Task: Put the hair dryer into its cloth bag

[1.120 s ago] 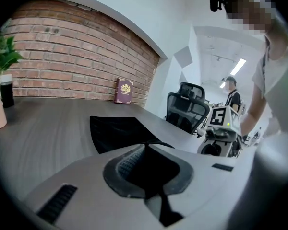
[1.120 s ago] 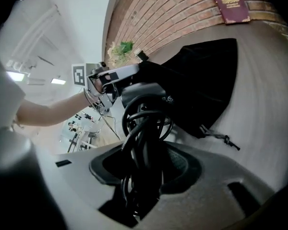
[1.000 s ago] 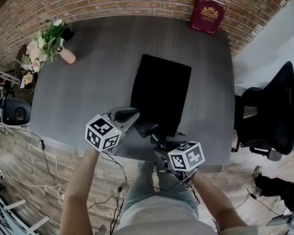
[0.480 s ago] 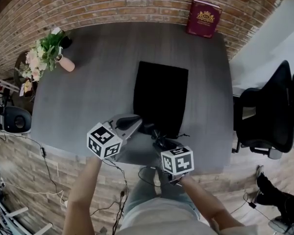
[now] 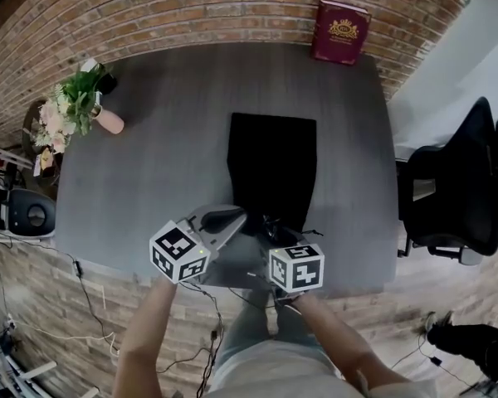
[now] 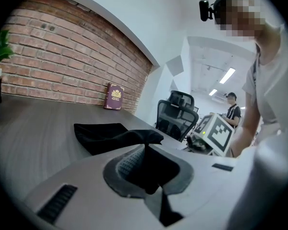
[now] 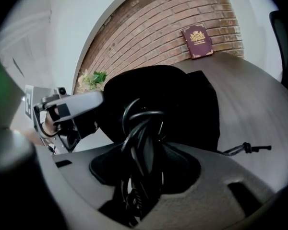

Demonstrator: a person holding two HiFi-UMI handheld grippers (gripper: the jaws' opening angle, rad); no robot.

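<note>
**At the table's near edge: dryer held at the bag's mouth**

Between my right gripper's (image 7: 144, 163) jaws sat the black hair dryer (image 5: 272, 226) with its looped cord (image 7: 143, 121). Those jaws stood partly apart, clamped on it. It sat just at the near end of the black cloth bag (image 5: 272, 164). My left gripper (image 5: 231, 219) held its jaws almost together, pinching the bag's near hem raised off the grey table (image 5: 149, 172). The bag's drawstring (image 7: 245, 149) lay out to the right. Farther off, a red book (image 5: 340, 30) leaned against the brick wall, and flowers (image 5: 70, 98) stood at the far left corner.
</note>
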